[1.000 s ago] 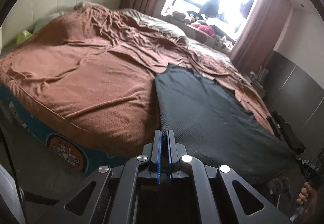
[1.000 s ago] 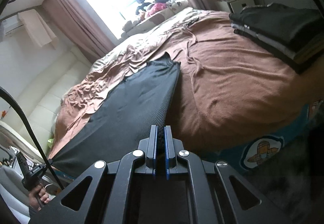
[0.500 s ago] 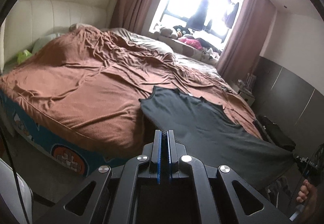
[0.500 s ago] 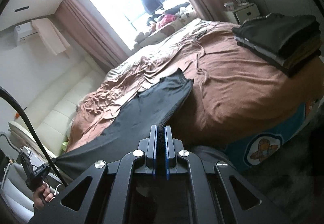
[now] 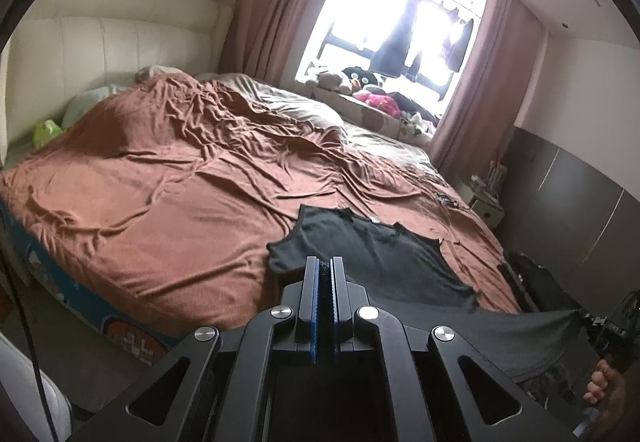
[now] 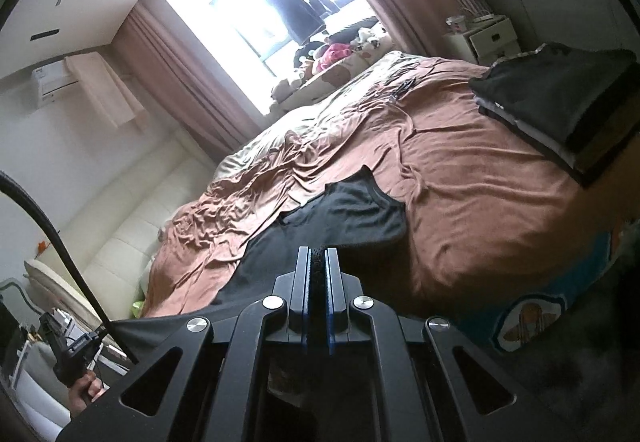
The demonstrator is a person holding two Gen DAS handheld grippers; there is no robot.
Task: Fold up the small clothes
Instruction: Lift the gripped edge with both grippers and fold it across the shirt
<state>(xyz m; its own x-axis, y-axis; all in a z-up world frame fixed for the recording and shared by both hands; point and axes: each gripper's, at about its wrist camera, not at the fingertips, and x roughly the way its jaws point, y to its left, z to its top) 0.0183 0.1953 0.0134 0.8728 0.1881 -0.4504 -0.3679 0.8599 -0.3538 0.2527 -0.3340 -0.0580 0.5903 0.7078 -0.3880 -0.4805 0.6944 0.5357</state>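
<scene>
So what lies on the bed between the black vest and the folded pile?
Only bare brown sheet between the vest and the pile, seen from the right wrist.

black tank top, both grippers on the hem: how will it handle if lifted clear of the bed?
Likely floppy: the black tank top sags between the left gripper and right gripper. Probably light, since it lies thin on the brown bedsheet. It may drag.

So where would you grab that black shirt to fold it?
Probably the two shoulder straps of the black shirt, coming from the foot of the bed: they lie flat farthest away, while the left gripper and right gripper pinch the hem corners.
</scene>
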